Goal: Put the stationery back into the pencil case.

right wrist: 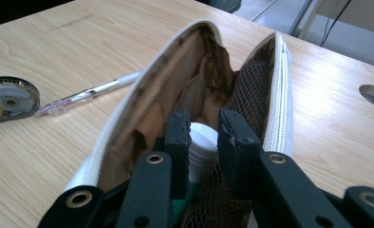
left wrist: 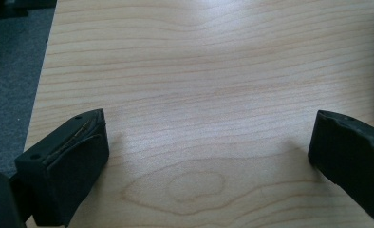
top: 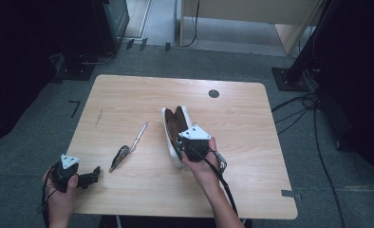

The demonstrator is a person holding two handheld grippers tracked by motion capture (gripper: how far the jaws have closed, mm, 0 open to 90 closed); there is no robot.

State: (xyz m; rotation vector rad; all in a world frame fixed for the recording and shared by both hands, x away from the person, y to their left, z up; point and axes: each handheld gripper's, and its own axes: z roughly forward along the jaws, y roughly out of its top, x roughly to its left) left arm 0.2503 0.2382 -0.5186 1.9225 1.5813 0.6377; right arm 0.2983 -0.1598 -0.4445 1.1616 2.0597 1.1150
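A white zip pouch with a brown lining lies open at the middle of the table. My right gripper reaches into its near end. In the right gripper view the pouch gapes wide, and the right gripper is shut on a white-capped stick with a green body just inside the mouth, beside the mesh pocket. My left gripper hovers near the front left corner. In the left gripper view the left gripper is open wide over bare wood with nothing between its jaws.
A clear pen lies left of the pouch, with a dark round tape roll just in front of it. Both appear in the right gripper view: pen, tape roll. A cable hole sits at the back.
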